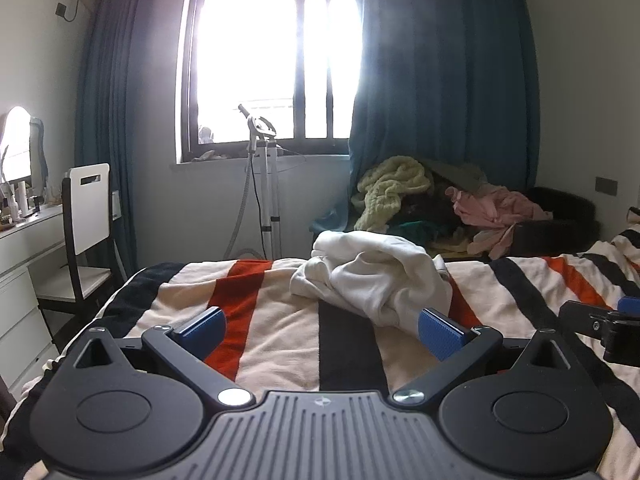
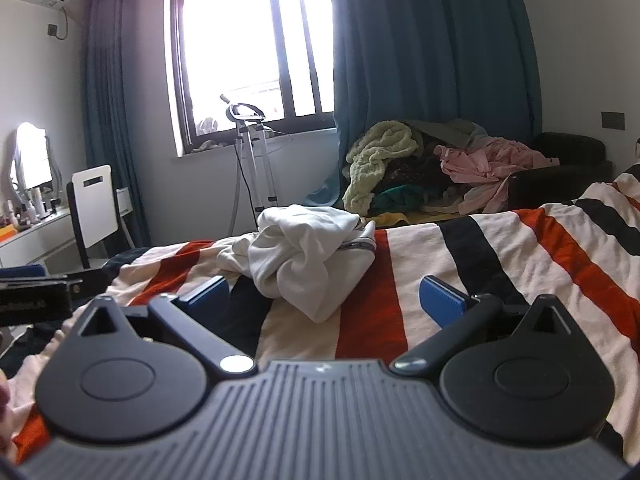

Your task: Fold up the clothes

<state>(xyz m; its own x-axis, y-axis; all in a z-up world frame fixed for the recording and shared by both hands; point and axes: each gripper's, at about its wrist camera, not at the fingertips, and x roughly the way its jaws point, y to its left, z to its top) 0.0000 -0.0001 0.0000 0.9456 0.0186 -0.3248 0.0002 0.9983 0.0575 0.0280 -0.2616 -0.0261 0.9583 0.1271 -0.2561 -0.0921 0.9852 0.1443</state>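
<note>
A crumpled white garment point(image 1: 372, 276) point(image 2: 308, 252) lies in a heap on the striped bed cover point(image 1: 256, 312) point(image 2: 500, 252). My left gripper point(image 1: 320, 330) hovers just short of the heap, jaws wide apart and nothing between the blue pads point(image 1: 440, 334). My right gripper point(image 2: 324, 294) stands open too, its near edge of the garment lying between and ahead of the pads point(image 2: 442, 300) without touching them. The right gripper's tip point(image 1: 608, 326) shows at the right edge of the left wrist view; the left gripper's tip point(image 2: 36, 292) shows at the left edge of the right wrist view.
Beyond the bed, a pile of clothes point(image 1: 448, 208) point(image 2: 440, 164) sits on a dark sofa by the blue curtain. A garment steamer stand point(image 1: 262, 184) is under the window. A white chair point(image 1: 86, 216) and dresser point(image 1: 20, 264) stand at left.
</note>
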